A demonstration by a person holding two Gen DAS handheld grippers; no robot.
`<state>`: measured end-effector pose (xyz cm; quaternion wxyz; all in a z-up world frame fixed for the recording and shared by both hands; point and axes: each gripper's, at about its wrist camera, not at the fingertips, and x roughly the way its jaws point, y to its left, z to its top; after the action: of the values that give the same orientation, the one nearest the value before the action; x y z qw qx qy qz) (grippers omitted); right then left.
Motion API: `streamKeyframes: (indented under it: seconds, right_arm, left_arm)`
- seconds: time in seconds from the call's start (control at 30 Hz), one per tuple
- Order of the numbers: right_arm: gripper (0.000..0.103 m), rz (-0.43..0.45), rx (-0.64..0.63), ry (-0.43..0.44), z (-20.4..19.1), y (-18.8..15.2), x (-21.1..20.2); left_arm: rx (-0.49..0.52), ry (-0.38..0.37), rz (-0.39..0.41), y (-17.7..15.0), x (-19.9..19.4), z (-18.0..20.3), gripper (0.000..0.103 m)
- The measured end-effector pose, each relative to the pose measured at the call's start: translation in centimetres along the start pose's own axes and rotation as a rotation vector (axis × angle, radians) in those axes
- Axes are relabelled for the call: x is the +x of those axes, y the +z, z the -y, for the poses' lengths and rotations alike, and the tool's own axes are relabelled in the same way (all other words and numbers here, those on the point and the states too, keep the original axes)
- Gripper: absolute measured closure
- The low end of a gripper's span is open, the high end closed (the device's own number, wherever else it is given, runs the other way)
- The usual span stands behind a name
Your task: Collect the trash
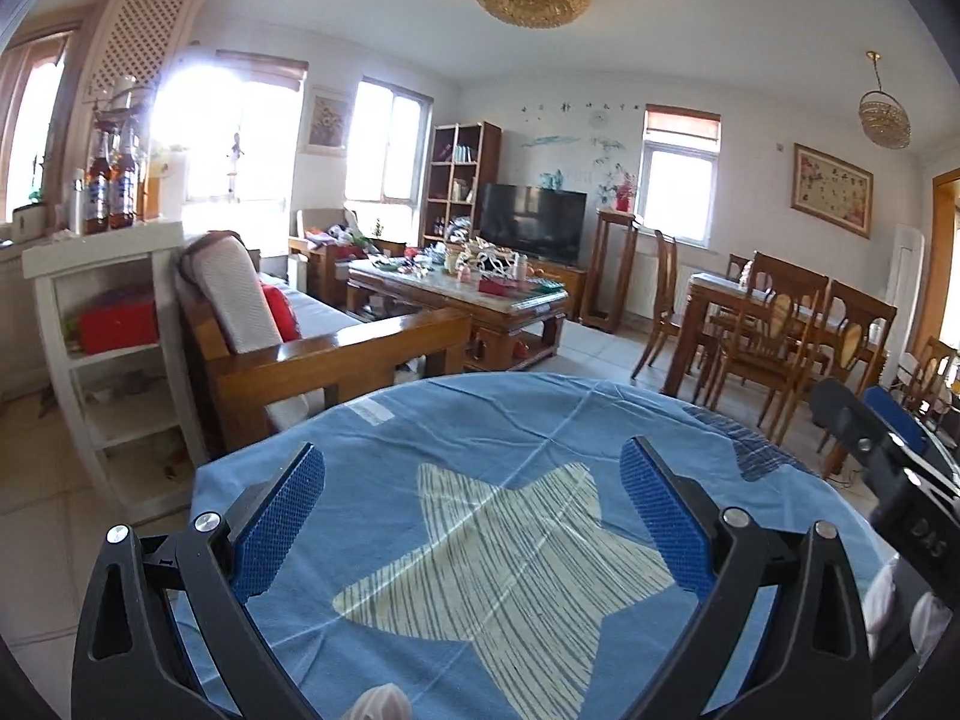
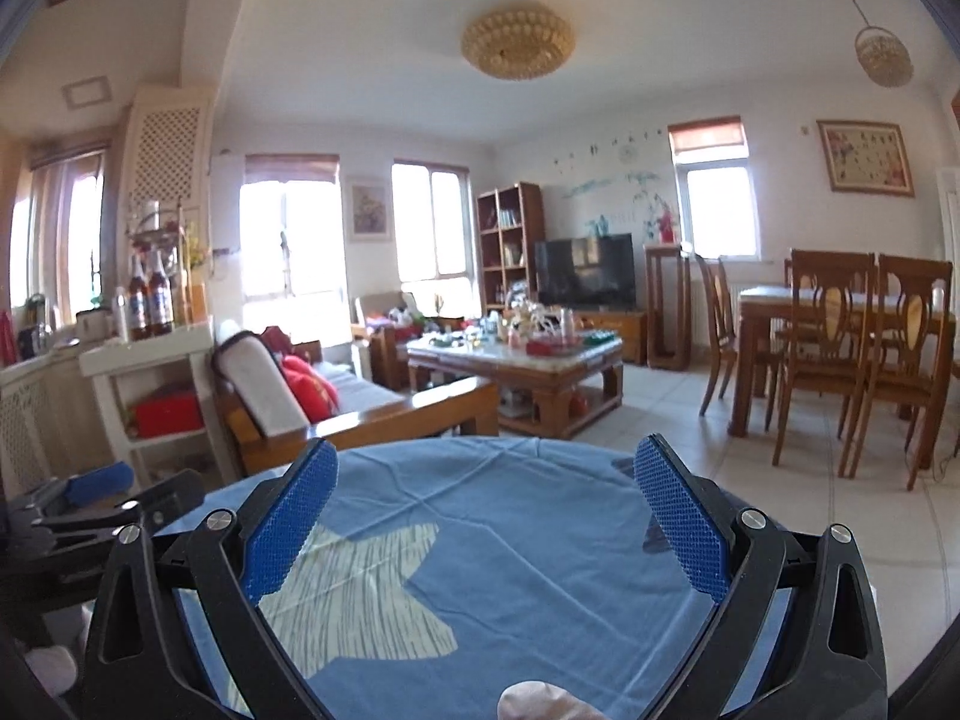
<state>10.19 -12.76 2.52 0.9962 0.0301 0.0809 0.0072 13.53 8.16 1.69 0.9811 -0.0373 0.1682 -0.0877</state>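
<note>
Left gripper (image 1: 474,516): jaws spread wide, nothing between the blue pads, over the blue cloth (image 1: 540,420).
Right gripper (image 2: 486,516): jaws also wide apart and empty, over the same cloth; its black body was cut off at the right edge of the left view.
Trash: none could be made out on the cloth; the clutter on the far coffee table (image 2: 516,360) was too small to sort.
Hidden: near edge of the cloth behind both gripper frames; pale blurred shapes at the bottom edges, unclear what.
Cloth: pale striped star (image 1: 498,576) in the middle, far rim in view.
Edges: wooden sofa (image 1: 336,360) just past the far-left rim, white shelf (image 1: 120,372) left of it.
Open room: bare tiled floor (image 2: 672,414) between coffee table and dining chairs (image 2: 840,360) on the right.
</note>
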Motion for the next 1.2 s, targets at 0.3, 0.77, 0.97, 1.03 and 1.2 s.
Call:
streamKeyframes:
  seconds: [0.3,0.77,0.97,1.03,1.2]
  right_arm:
    - [0.005,0.029,0.007,0.006,0.8,-0.2,-1.6]
    - [0.005,0.048,0.009,0.006,0.8,0.0,-2.5]
    - [0.005,0.048,0.01,0.005,0.9,0.0,-2.6]
    - [0.005,0.049,0.011,0.005,0.9,0.1,-2.6]
    - [0.005,0.05,0.012,0.002,1.1,0.5,-2.7]
  left_arm:
    - [0.035,0.049,0.061,0.1,-0.7,0.9,0.005]
    - [0.081,0.024,0.105,0.1,-1.7,2.0,0.005]
    - [0.074,0.028,0.101,-0.1,-1.9,2.0,0.005]
    - [0.073,0.031,0.103,-0.1,-2.0,1.9,0.005]
    - [0.069,0.031,0.101,-0.2,-2.1,1.9,0.005]
